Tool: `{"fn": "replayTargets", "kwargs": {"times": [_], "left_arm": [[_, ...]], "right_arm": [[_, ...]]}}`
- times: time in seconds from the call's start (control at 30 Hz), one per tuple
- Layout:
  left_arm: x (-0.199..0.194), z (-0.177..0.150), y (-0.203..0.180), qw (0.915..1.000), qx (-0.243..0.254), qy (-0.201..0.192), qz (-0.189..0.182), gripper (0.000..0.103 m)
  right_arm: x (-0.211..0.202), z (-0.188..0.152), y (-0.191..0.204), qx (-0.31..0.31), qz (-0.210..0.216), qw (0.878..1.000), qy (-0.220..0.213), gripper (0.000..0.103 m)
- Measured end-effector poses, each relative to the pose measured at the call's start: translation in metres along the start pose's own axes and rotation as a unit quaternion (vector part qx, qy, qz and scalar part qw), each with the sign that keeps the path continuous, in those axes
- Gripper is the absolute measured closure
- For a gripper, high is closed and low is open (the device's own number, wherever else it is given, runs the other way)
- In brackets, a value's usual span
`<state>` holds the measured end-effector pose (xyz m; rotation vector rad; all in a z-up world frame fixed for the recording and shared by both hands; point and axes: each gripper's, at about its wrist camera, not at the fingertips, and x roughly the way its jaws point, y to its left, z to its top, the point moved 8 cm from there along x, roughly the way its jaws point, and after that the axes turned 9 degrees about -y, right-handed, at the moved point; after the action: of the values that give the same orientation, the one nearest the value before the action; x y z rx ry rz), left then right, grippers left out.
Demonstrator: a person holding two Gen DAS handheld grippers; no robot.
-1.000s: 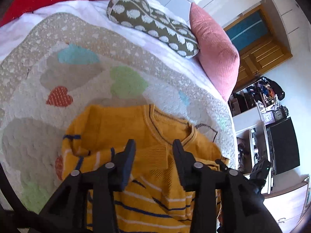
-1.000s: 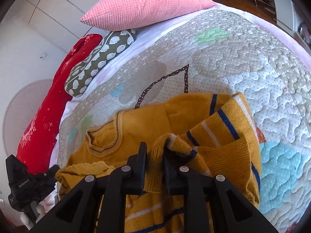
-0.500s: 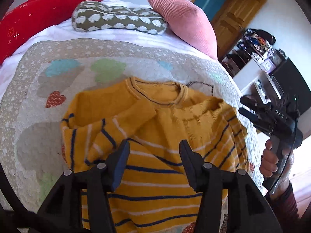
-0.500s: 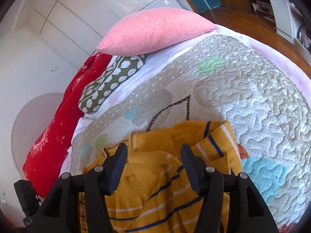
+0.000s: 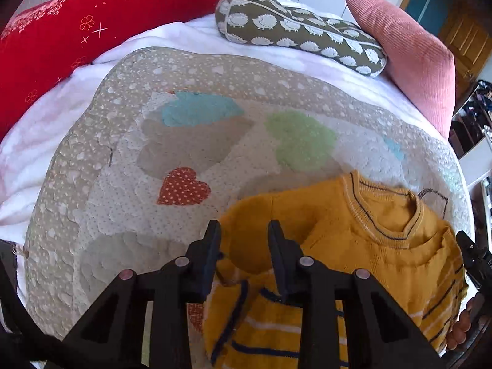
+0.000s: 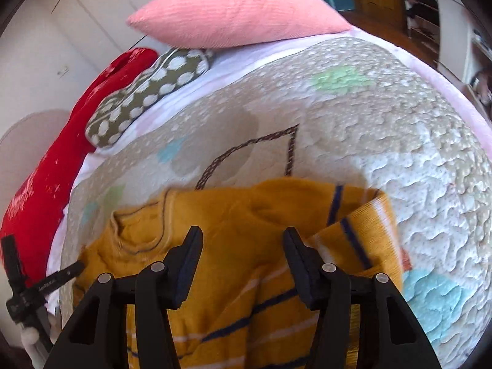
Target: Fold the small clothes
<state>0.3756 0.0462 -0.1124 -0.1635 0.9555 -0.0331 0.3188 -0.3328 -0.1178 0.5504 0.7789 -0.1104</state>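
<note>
Two tongs are over one small garment, the yellow sweater [image 5: 369, 246] with navy and white stripes, which lies on the quilt [image 5: 123, 184] of the bed, near its lower edge, collar pointing toward the pillows. I think it lies flat there because the quilt gives a wide, soft surface for folding. My left tongs [image 5: 244, 230] are at the left shoulder of the sweater, where the sleeve is bunched; the jaws are closing, with a fold of yellow knit between them, but the pads do not seem to press it yet. I judge I placed them there to catch the sleeve and bring it over the body. My right tongs [image 6: 243, 240] stand spread wide above the chest of the sweater and hold nothing; the striped right sleeve [image 6: 353, 233] already lies folded inward just beside the right jaw. The red pillow [image 5: 77, 30], the hedgehog cushion [image 5: 301, 33] and the pink pillow [image 5: 409, 58] are well apart, at the head of the bed.
</note>
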Motion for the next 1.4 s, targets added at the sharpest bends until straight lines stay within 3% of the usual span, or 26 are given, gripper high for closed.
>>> {"fn": "replayTargets", "kwargs": {"times": [0.07, 0.2, 0.37, 0.47, 0.57, 0.63, 0.7, 0.73, 0.77, 0.97, 1.1, 1.17, 1.23, 1.3, 1.4], "left_arm": [[-0.014, 0.002, 0.010, 0.9992, -0.027, -0.002, -0.030, 0.070], [-0.046, -0.022, 0.023, 0.9972, -0.032, -0.005, -0.068, 0.056], [-0.073, -0.085, 0.032, 0.9922, -0.031, 0.024, -0.118, 0.048], [-0.077, -0.121, 0.026, 0.9875, -0.021, 0.040, -0.151, 0.039], [-0.073, -0.148, 0.016, 0.9816, -0.023, 0.059, -0.180, 0.038], [-0.067, -0.157, 0.009, 0.9853, -0.008, 0.059, -0.160, 0.040], [-0.064, -0.161, 0.004, 0.9915, 0.037, 0.060, -0.109, 0.066], [-0.065, -0.159, 0.004, 0.9923, 0.048, 0.063, -0.096, 0.083], [-0.068, -0.155, 0.003, 0.9920, 0.052, 0.066, -0.094, 0.089], [-0.096, -0.122, 0.010, 0.9933, 0.087, 0.048, -0.059, 0.091], [-0.082, -0.140, 0.017, 0.9932, 0.090, 0.069, -0.027, 0.090], [-0.070, -0.154, 0.025, 0.9935, 0.083, 0.077, -0.016, 0.081], [-0.074, -0.157, 0.031, 0.9953, 0.070, 0.062, -0.027, 0.074], [-0.085, -0.157, 0.039, 0.9959, 0.054, 0.057, -0.045, 0.068], [-0.105, -0.150, 0.061, 0.9980, 0.051, 0.028, -0.026, 0.067]], "right_arm": [[-0.015, 0.012, -0.013, 0.025, -0.006, 0.999, -0.023, 0.036], [-0.057, 0.008, -0.032, 0.033, 0.017, 0.999, -0.027, 0.035], [-0.111, -0.033, -0.064, -0.004, 0.018, 1.000, -0.012, 0.035], [-0.134, -0.062, -0.081, 0.006, 0.031, 0.999, -0.003, 0.035], [-0.144, -0.091, -0.084, 0.007, 0.045, 0.999, 0.007, 0.035], [-0.144, -0.109, -0.078, -0.004, 0.051, 0.999, 0.013, 0.035], [-0.139, -0.124, -0.070, -0.016, 0.047, 0.999, 0.016, 0.042], [-0.135, -0.129, -0.066, -0.021, 0.048, 0.998, 0.021, 0.081], [-0.131, -0.135, -0.061, -0.023, 0.058, 0.997, 0.035, 0.095], [-0.157, -0.106, -0.066, -0.014, 0.053, 0.998, 0.008, 0.098], [-0.163, -0.105, -0.084, -0.009, 0.034, 0.999, 0.013, 0.099], [-0.151, -0.120, -0.093, -0.013, 0.013, 0.999, 0.034, 0.099], [-0.142, -0.131, -0.098, -0.022, -0.005, 0.999, 0.045, 0.098], [-0.148, -0.128, -0.098, -0.029, -0.018, 0.999, 0.032, 0.090], [-0.170, -0.113, -0.096, -0.050, -0.039, 0.998, 0.002, 0.087]]}}
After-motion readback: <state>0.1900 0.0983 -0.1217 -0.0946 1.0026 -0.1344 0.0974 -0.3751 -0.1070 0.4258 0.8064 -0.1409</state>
